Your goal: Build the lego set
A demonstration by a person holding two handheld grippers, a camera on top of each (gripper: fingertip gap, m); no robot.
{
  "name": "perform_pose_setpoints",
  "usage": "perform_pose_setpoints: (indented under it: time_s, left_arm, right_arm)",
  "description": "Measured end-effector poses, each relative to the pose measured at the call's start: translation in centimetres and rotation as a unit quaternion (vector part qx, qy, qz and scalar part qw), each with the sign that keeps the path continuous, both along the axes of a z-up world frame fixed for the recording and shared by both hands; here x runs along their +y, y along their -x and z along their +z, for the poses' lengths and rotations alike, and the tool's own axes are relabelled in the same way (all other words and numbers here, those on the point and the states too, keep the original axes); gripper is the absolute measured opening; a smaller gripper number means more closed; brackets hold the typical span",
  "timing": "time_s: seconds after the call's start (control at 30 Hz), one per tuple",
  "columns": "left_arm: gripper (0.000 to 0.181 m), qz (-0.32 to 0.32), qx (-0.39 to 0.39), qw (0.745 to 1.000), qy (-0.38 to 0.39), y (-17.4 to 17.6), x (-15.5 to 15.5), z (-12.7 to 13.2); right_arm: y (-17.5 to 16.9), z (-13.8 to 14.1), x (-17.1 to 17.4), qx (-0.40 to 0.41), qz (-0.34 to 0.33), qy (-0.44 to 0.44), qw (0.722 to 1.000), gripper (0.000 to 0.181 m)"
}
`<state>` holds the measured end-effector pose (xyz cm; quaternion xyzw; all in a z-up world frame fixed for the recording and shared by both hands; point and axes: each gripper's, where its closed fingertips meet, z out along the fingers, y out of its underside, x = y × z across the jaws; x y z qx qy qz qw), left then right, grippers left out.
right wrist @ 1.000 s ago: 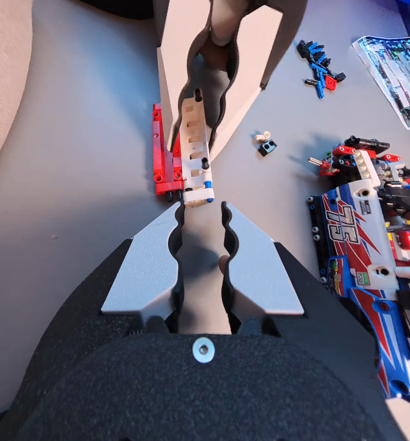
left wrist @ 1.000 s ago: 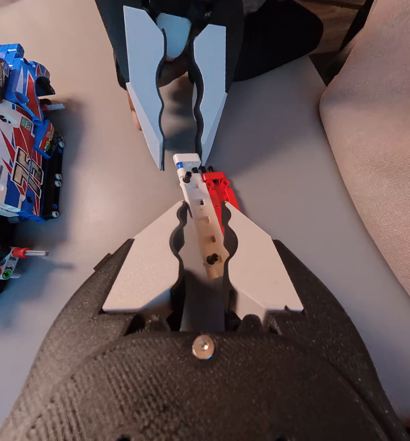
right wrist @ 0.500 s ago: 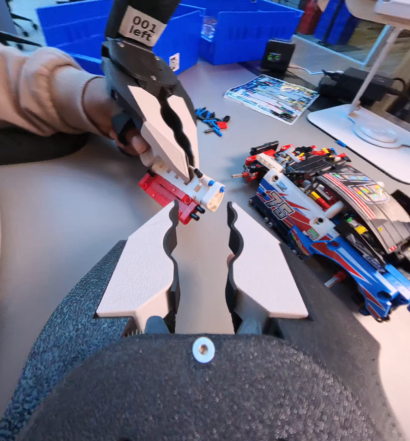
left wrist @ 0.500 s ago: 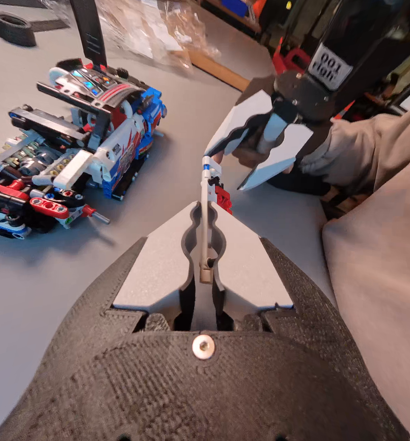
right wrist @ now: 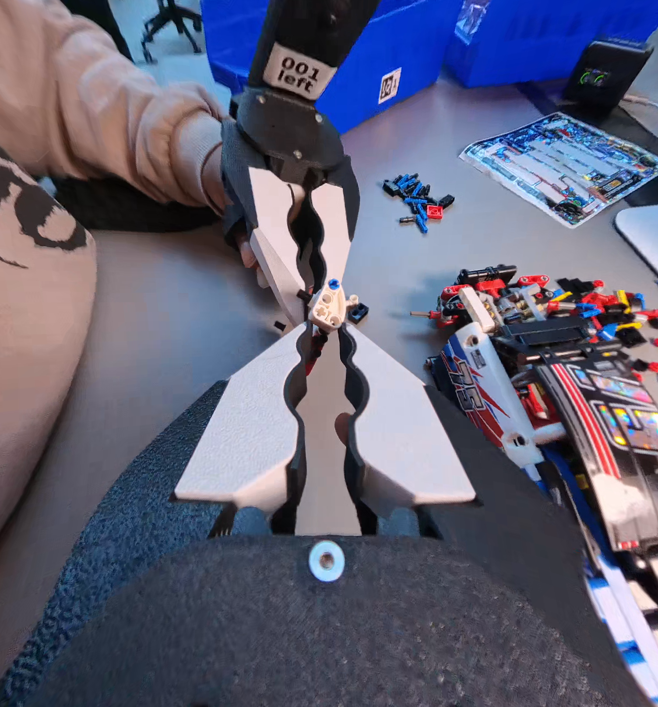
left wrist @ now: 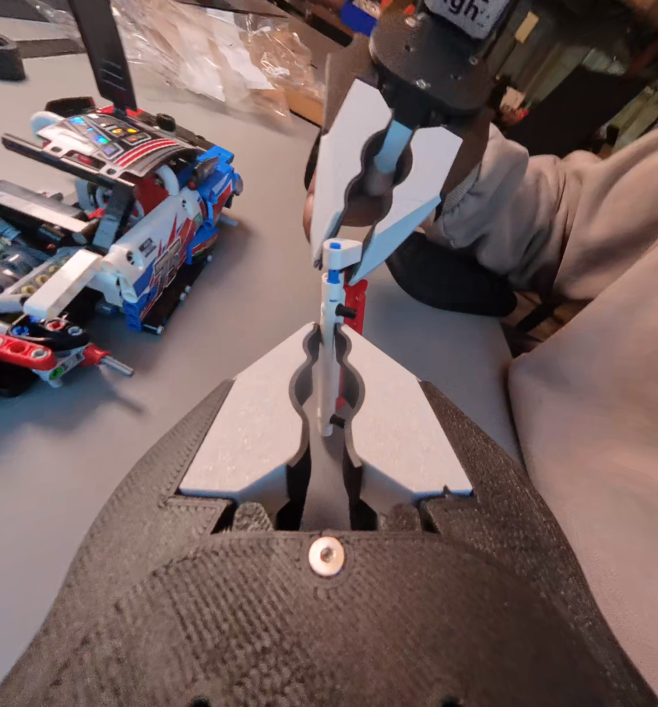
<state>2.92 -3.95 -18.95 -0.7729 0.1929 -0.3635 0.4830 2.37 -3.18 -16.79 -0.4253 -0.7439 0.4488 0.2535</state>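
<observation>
The grey desk (right wrist: pixel 147 344) carries the part-built race car (right wrist: pixel 549 401), with loose pins (right wrist: pixel 419 199) beyond it. Left of the car, raised off the desk, the left hand-held gripper (left wrist: pixel 325 333) is clenched on the white-and-red beam assembly (left wrist: pixel 329 306). The right hand-held gripper (right wrist: pixel 321 331) pinches its white end piece (right wrist: pixel 327 308).
</observation>
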Motion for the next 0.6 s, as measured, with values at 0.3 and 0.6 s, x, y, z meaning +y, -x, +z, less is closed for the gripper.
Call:
perform_pose_setpoints:
  time_s: [0.3, 0.6]
  left_arm:
    - [0.004, -0.044, -0.020, 0.999, 0.003, -0.6, -0.9, 0.6]
    - [0.003, -0.062, -0.142, 0.973, 0.170, -0.2, -1.4, -0.3]
  right_arm:
    - [0.0, 1.7, -1.2, 0.078, 0.034, 0.007, 0.996, 0.029]
    - [-0.9, -0.7, -2.9, 0.117, 0.090, -0.215, 0.965, 0.098]
